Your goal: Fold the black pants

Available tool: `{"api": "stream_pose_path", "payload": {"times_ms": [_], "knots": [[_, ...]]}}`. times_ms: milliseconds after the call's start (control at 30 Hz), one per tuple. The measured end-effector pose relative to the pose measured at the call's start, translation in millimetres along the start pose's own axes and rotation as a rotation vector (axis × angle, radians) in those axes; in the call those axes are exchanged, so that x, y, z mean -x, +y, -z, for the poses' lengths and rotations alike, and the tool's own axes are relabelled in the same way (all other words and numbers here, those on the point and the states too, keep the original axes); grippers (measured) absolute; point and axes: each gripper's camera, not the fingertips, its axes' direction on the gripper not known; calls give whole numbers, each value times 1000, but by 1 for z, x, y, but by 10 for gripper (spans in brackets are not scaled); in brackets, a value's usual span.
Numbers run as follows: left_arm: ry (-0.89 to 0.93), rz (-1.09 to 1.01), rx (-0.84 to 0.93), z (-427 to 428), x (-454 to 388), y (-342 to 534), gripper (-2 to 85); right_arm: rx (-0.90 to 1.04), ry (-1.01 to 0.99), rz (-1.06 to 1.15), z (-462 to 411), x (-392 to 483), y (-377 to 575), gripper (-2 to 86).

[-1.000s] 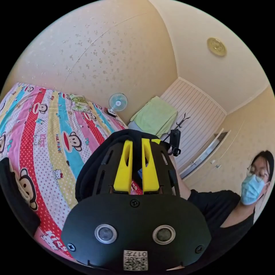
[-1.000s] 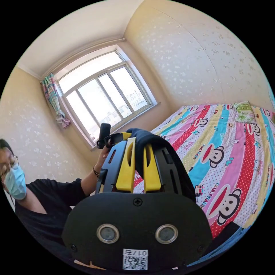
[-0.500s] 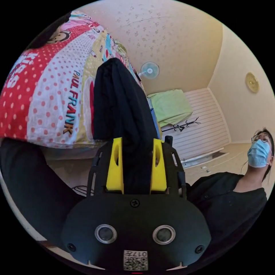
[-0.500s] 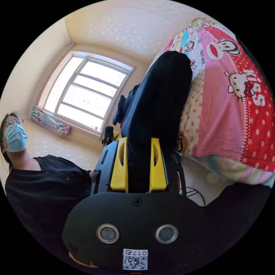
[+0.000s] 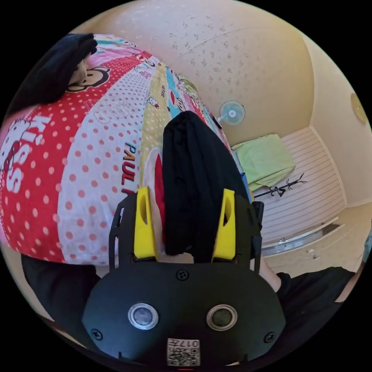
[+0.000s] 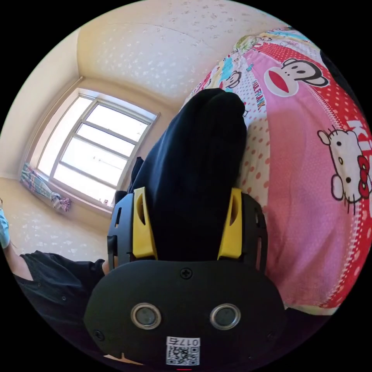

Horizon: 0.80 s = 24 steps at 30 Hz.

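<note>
The black pants (image 5: 193, 162) hang as a bunched fold over the near edge of the bed, running down between the yellow jaws of my left gripper (image 5: 186, 192). Those jaws stand wide apart, with bedsheet showing beside the left one. In the right gripper view another bunch of the black pants (image 6: 197, 155) lies between the spread jaws of my right gripper (image 6: 187, 190). More black cloth (image 5: 50, 69) rests farther up the bed.
The bed carries a bright cartoon-print sheet (image 5: 77, 162) (image 6: 310, 155). A small fan (image 5: 231, 113), a green cloth (image 5: 265, 159) and a coat rack (image 5: 285, 188) stand by the far wall. A window (image 6: 97, 143) is off to the side. A person in black (image 6: 50, 286) stands close.
Both grippers came down from above the bed to its edge with the pants, and both pairs of jaws have spread from shut on the fabric to wide apart.
</note>
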Motion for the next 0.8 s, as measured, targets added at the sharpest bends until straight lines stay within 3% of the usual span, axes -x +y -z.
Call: {"api": "stream_pose_path", "payload": {"times_ms": [133,333,500,633,800], "knots": [[201,151,-97,-6,17,43,160,-35,-104,-54,3,-3,18,254],[148,163,3,24,-11,62,110,122,-303,-118,16,-3,41,182],[163,69,18,41,-73,69,95,11,-531,-113,63,2,75,147],[258,-71,53,9,-144,43,94,-76,-535,-6,123,10,59,142],[423,-262,145,-80,-239,-18,100,-227,-265,166,256,40,9,147]]}}
